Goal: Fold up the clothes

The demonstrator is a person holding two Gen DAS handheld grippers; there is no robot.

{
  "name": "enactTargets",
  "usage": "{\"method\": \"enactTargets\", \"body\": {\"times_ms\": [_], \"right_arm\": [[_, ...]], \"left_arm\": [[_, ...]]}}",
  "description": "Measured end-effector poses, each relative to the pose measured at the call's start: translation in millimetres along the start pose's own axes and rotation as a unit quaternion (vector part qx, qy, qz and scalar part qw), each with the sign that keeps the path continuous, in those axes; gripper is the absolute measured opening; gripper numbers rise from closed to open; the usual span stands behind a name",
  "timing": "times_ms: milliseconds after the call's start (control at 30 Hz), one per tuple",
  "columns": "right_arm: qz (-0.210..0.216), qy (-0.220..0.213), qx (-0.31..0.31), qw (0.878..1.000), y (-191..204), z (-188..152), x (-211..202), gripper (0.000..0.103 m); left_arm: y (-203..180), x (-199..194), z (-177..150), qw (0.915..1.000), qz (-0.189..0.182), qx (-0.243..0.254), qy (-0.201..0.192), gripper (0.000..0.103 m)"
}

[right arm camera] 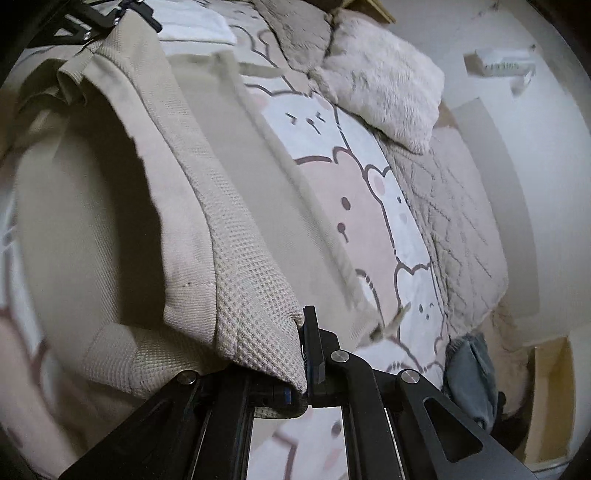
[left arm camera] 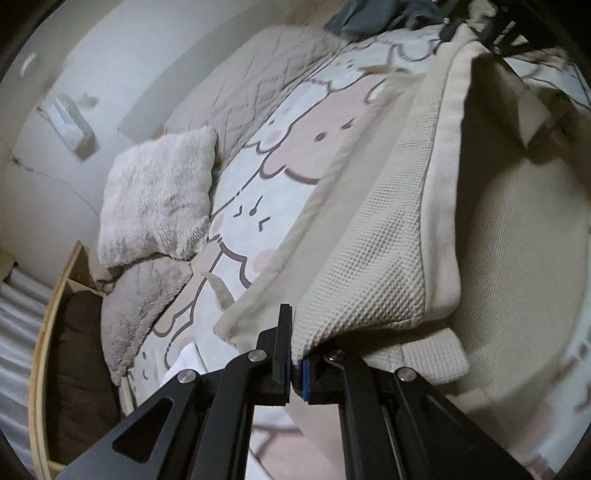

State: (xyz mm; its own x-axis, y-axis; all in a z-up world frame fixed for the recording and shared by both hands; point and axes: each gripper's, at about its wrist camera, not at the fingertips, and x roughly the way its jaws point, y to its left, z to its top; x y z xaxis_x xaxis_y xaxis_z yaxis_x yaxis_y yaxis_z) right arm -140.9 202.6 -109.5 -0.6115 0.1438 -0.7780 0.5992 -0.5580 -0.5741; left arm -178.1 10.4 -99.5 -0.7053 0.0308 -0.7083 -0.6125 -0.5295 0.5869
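Observation:
A beige waffle-knit garment [left arm camera: 388,236] hangs stretched between both grippers above a bed. My left gripper [left arm camera: 295,369] is shut on one corner of it, the cloth pinched between the black fingers. The same beige garment [right arm camera: 229,258] fills the left of the right wrist view, where my right gripper [right arm camera: 301,373] is shut on its other corner. A folded layer with a smooth hem lies over the waffle cloth. Each gripper appears in the other's view: the right gripper [left arm camera: 495,33] at the top right, the left gripper [right arm camera: 110,18] at the top left. Both frames are blurred.
The bed carries a cartoon-bear sheet [left arm camera: 280,140], a fluffy white pillow [left arm camera: 159,199], a grey quilted blanket [left arm camera: 258,85] and grey-blue clothing [right arm camera: 469,373]. A wooden bed frame [left arm camera: 40,332] edges the bed. A white wall [right arm camera: 517,184] bears a small white shelf [right arm camera: 498,64].

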Motion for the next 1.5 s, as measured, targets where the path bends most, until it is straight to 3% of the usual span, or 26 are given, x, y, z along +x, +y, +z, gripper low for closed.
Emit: {"method": "enactTargets", "body": {"times_ms": [167,433,500,567,667,767,1067,1133,1200,1400,1500], "right_arm": [[0.025,0.024,0.018,0.999,-27.7,27.4,64.8,0.005],[0.091,0.075,0.052,0.992,-41.3,42.5,147.7,0.005],[0.098,0.080,0.062,0.990,-40.3,40.4,157.6,0.005],[0.100,0.075,0.075,0.989,-40.9,39.3,160.9,0.005],[0.112,0.067,0.101,0.986,-47.6,37.1,161.3,0.005],[0.134,0.064,0.142,0.979,-60.1,35.7,161.7,0.005],[0.181,0.071,0.206,0.959,-80.3,38.3,172.4,0.006],[0.178,0.060,0.205,0.961,-81.3,35.1,167.4,0.019],[0.166,0.046,0.212,0.962,-85.4,29.3,156.1,0.103],[0.084,0.002,0.251,0.964,-95.7,8.3,119.2,0.103],[0.102,-0.023,0.287,0.952,-80.4,-1.0,95.6,0.103]], "left_arm": [[24.5,64.1,16.8,0.9987,-0.031,-0.020,0.035,0.006],[23.2,113.7,14.8,0.9951,-0.074,-0.021,0.062,0.009],[22.9,115.8,12.0,0.9953,-0.073,-0.028,0.058,0.018],[28.4,113.4,11.0,0.9953,-0.070,-0.048,0.046,0.038],[45.4,101.5,14.1,0.9920,-0.079,-0.097,0.016,0.043],[59.7,102.3,21.3,0.9899,-0.065,-0.126,0.008,0.051],[78.0,156.3,40.6,0.9861,0.004,-0.152,0.067,0.051],[82.1,153.6,39.4,0.9833,0.008,-0.169,0.066,0.051],[85.8,141.2,36.7,0.9812,0.003,-0.184,0.058,0.051],[81.0,88.5,28.3,0.9818,0.001,-0.187,0.034,0.051],[73.2,61.0,18.6,0.9791,-0.018,-0.200,0.031,0.051]]}}
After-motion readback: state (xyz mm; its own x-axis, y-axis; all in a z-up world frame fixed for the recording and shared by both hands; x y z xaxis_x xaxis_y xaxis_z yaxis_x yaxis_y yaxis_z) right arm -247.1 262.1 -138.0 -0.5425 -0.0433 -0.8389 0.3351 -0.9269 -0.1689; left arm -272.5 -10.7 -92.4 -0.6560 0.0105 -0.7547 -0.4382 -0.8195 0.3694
